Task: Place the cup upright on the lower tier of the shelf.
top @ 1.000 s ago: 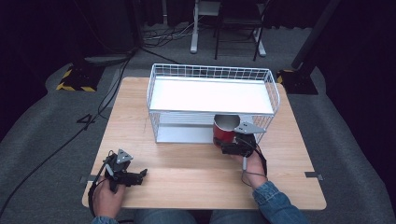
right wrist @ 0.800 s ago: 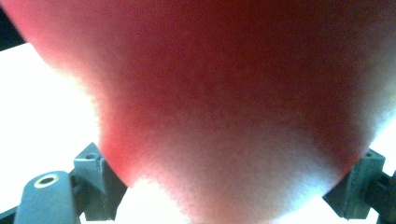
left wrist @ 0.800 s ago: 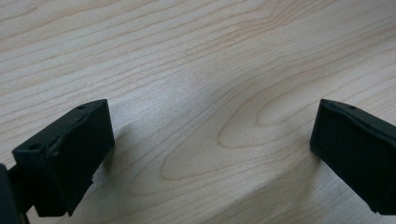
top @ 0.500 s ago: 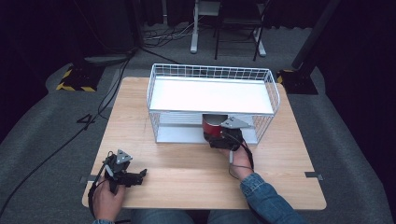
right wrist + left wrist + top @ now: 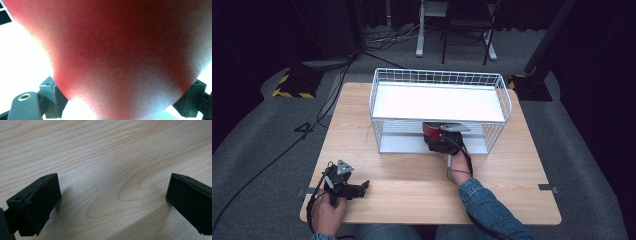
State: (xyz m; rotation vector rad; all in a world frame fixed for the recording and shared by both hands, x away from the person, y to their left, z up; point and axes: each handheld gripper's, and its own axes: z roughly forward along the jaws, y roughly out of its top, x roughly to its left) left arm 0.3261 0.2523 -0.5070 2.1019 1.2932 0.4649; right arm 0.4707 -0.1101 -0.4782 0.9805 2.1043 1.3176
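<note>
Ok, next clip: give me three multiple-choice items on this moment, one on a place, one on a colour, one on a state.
1. Where is the red cup?
A. on the wire rack's top shelf
B. at the lower level of the wire rack
C. on the floor

2. What colour is the rack's wire?
A. white
B. blue
C. yellow

3. How do the left gripper jaws stand?
A. shut on a cup
B. shut on nothing
C. open over bare table

Answers: 1 B, the right gripper holds the cup under the top shelf. 2 A, the mesh is white. 3 C, the left gripper view has wood between parted jaws.
</note>
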